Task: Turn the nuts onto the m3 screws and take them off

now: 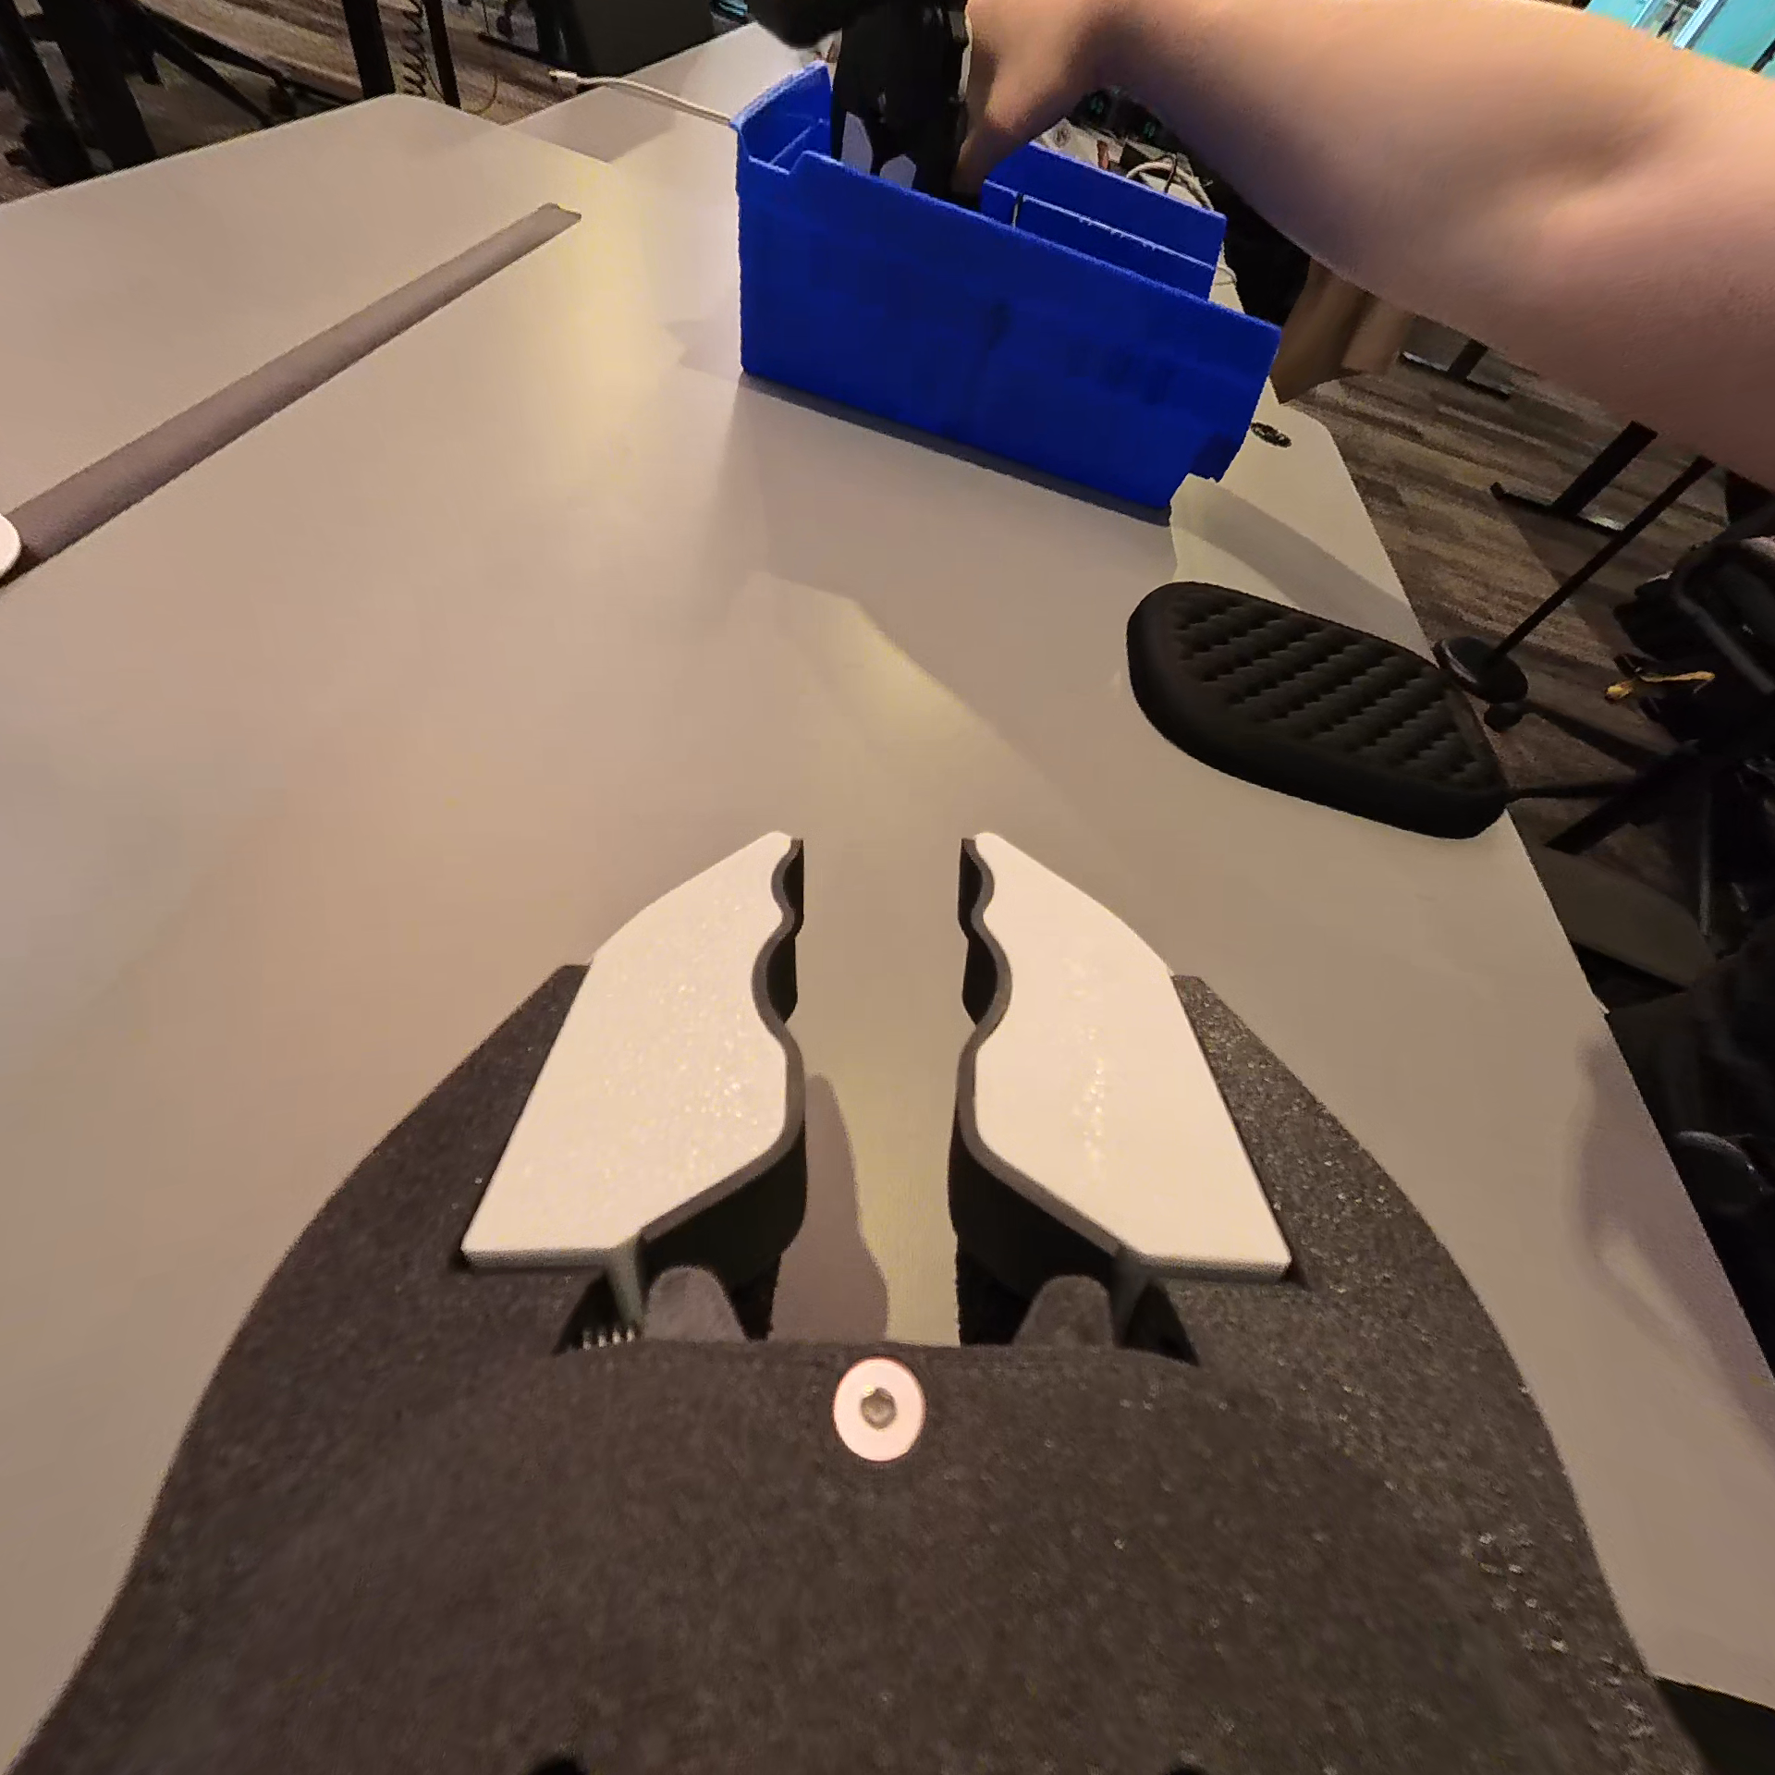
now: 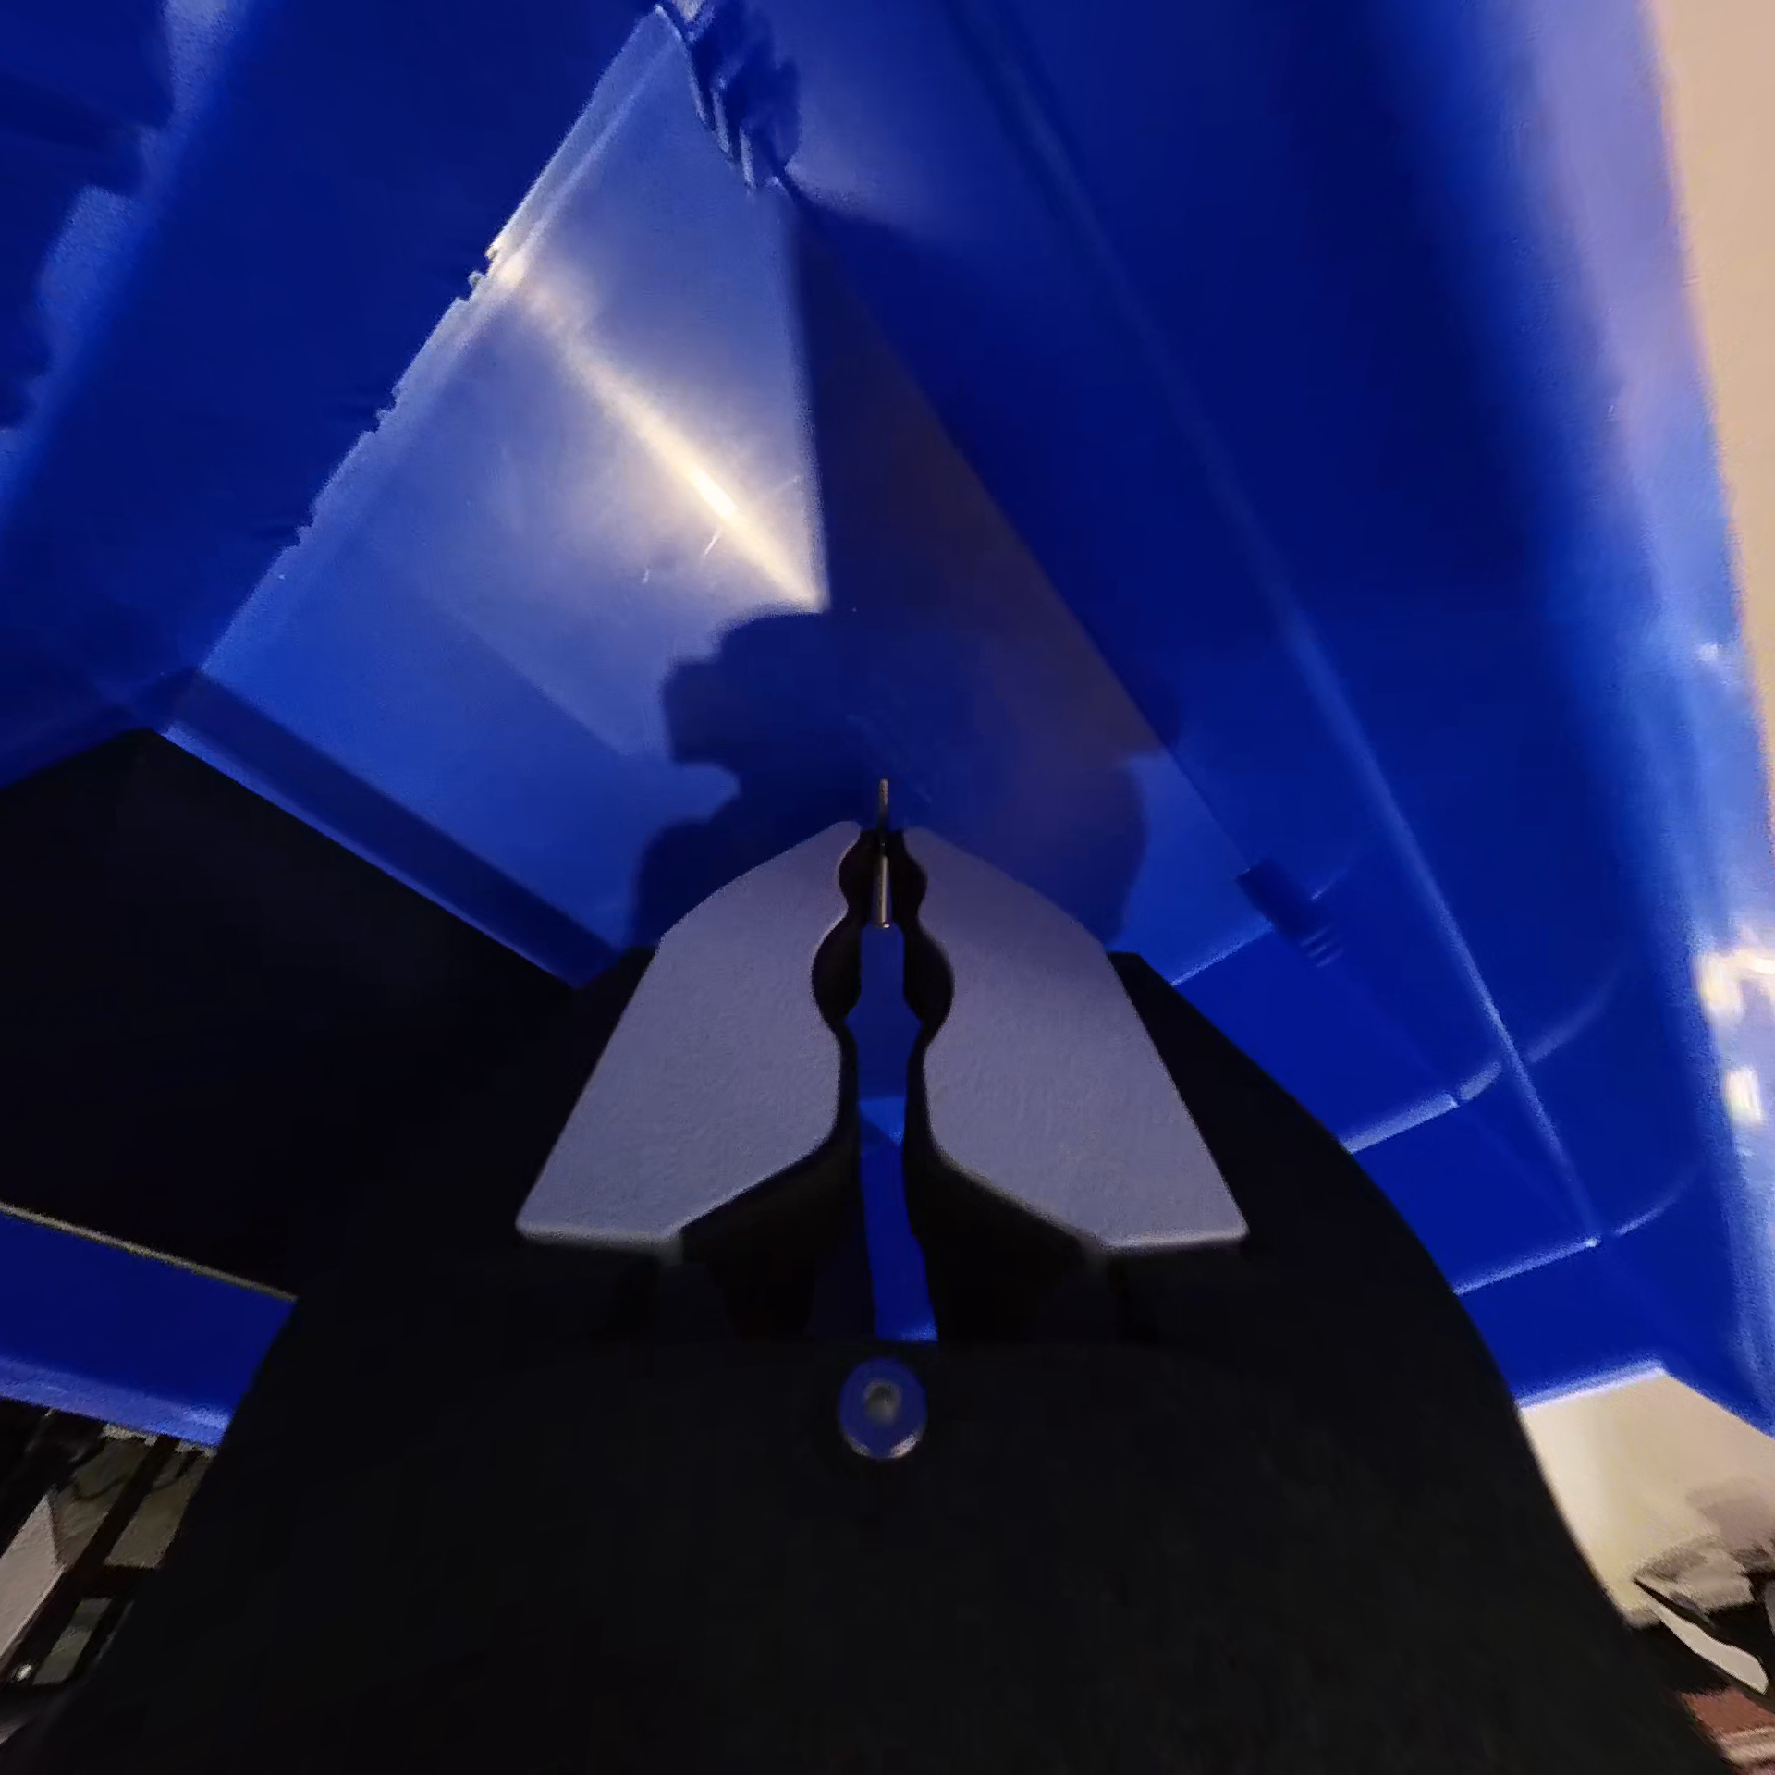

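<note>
My right gripper [image 2: 881,838] is inside a blue plastic bin [image 2: 1249,480], shut on a thin metal screw [image 2: 881,879] that stands along the gap between its fingertips and pokes out past them. In the left wrist view the same bin [image 1: 960,327] stands at the far side of the grey table [image 1: 480,672], and a person's hand [image 1: 1018,86] holds the right gripper down into it. My left gripper [image 1: 879,850] is open and empty, hovering low over the table, well short of the bin. No nut shows in either view.
A black textured oval pad [image 1: 1316,711] lies at the table's right edge. A dark groove [image 1: 288,375] runs across the table at the left. The person's forearm [image 1: 1441,192] crosses the upper right. Chair and stand parts are beyond the right edge. Left tips to right tips: about 50 cm.
</note>
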`<action>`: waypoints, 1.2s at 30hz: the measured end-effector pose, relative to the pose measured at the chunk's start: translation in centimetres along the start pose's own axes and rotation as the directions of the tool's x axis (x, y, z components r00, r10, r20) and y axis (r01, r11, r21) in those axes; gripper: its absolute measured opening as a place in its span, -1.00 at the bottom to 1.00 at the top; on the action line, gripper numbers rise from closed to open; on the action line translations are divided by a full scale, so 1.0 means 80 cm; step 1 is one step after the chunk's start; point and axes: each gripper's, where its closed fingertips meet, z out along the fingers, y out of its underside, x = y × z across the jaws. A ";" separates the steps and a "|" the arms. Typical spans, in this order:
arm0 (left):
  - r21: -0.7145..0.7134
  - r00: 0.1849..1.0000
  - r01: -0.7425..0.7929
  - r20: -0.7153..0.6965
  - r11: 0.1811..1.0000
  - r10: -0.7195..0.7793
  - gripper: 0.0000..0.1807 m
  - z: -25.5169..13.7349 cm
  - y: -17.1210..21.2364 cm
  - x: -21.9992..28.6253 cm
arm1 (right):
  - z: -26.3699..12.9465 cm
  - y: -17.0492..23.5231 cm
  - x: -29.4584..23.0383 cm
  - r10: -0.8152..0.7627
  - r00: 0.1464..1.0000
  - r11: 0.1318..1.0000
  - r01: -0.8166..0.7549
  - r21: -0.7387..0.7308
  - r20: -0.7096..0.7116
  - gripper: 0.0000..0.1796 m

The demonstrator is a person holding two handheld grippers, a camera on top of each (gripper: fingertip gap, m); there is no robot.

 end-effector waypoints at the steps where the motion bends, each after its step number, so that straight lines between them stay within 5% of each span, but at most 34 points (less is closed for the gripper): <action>1: -0.002 1.000 0.003 0.000 1.000 -0.003 -0.66 0.000 0.001 0.000 | 0.001 -0.001 -0.002 0.001 1.000 1.000 -0.001 0.006 0.008 -0.97; 13: 0.014 1.000 0.012 -0.001 1.000 -0.012 -0.66 -0.004 -0.001 -0.002 | -0.009 -0.004 0.002 0.003 0.999 0.999 -0.001 0.051 -0.045 -0.88; 23: 0.098 1.000 0.004 0.011 0.995 -0.005 -0.67 -0.016 -0.020 -0.003 | -0.238 -0.039 -0.022 0.077 0.900 0.854 0.163 0.493 -0.430 -0.92; 26: 0.124 1.000 -0.010 0.030 0.992 0.007 -0.67 -0.018 -0.029 -0.003 | -0.317 -0.075 -0.073 0.124 0.839 0.705 0.301 0.642 -0.530 -0.90; 30: 0.161 0.995 -0.045 0.090 0.986 0.031 -0.67 -0.023 -0.041 -0.007 | -0.394 -0.145 -0.172 0.174 0.847 0.354 0.423 0.834 -0.503 -0.85; 34: 0.191 0.988 -0.068 0.147 0.979 0.040 -0.67 -0.029 -0.050 -0.012 | -0.430 -0.218 -0.265 0.150 0.932 -0.045 0.340 0.939 -0.330 -0.77; 36: 0.206 0.984 -0.074 0.172 0.976 0.038 -0.67 -0.034 -0.054 -0.015 | -0.427 -0.255 -0.298 0.097 0.970 -0.167 0.237 0.957 -0.223 -0.76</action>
